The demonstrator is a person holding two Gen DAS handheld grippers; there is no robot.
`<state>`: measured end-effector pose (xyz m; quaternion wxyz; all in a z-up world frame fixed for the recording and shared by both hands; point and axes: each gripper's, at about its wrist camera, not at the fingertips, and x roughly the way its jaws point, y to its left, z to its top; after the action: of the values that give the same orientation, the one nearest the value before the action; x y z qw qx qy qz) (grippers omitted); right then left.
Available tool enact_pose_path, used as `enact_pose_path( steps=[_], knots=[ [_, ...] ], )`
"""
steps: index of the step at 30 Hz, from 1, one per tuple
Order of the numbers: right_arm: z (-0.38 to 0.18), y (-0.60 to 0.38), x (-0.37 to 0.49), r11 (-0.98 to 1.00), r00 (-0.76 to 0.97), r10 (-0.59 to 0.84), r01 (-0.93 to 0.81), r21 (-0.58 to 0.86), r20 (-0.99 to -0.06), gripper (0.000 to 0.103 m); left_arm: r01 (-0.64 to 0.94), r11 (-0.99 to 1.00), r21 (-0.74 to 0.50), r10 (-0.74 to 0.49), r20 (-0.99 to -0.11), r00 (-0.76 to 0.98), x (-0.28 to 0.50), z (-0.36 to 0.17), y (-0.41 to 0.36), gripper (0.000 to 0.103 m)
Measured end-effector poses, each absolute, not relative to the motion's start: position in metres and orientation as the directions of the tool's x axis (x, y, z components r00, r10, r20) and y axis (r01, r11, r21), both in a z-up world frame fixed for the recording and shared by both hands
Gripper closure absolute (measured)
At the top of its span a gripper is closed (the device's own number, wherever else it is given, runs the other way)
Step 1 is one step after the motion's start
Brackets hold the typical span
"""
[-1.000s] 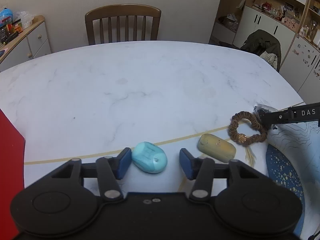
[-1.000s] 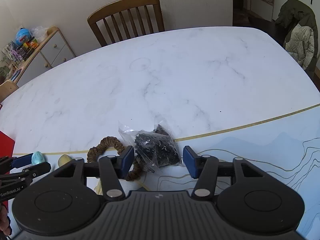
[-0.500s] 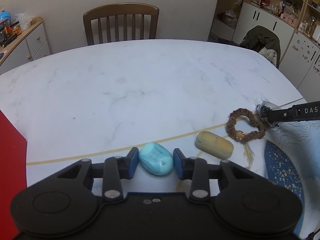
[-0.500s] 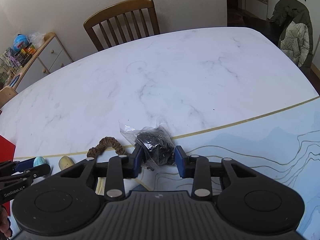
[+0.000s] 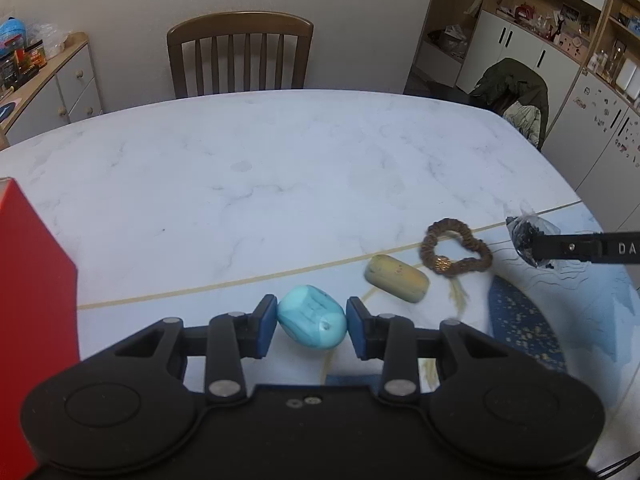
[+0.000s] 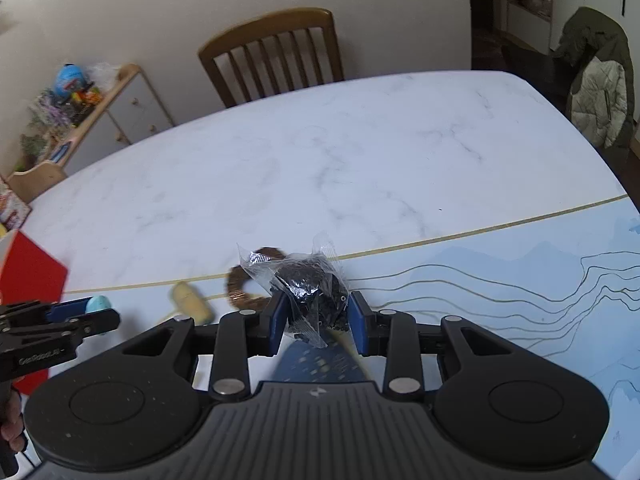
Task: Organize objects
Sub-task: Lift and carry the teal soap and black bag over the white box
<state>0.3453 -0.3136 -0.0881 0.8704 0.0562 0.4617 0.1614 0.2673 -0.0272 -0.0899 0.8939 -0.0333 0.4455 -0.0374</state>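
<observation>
Turquoise stone (image 5: 312, 317) sits pinched between the left gripper's (image 5: 312, 326) blue pads at the table's (image 5: 280, 168) near edge. Right of it lie a yellow stone (image 5: 397, 278) and a brown hair tie (image 5: 454, 249). Farther right, the right gripper (image 6: 318, 317) clamps a clear bag of black bits (image 6: 308, 288).

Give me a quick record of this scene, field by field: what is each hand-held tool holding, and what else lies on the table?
left gripper: shut on turquoise stone
right gripper: shut on bag of black bits
loose on table: yellow stone, brown hair tie
at left edge: red box
behind table: wooden chair
</observation>
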Motion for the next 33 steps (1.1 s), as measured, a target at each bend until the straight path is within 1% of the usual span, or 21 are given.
enact_pose_path(
  steps=[14,23,33],
  knots=[
    [-0.029,-0.269,0.279,0.897,0.521,0.422,-0.357,0.260,-0.742,0.070,0.039,0.991,-0.125,-0.122,-0.763,0.634,0.218,-0.035,-0.005,0.067],
    [-0.002,-0.212,0.237,0.860,0.491,0.472,-0.441,0.259,-0.732,0.070,0.049,0.988,-0.148,-0.145,-0.752,0.643,0.182,-0.007,0.033,0.067],
    [0.015,-0.143,0.199,0.832,0.470,0.500,-0.493,0.254,-0.727,0.070,0.050,0.987,-0.150,-0.146,-0.744,0.652,0.150,0.006,0.087,0.067]
  ],
)
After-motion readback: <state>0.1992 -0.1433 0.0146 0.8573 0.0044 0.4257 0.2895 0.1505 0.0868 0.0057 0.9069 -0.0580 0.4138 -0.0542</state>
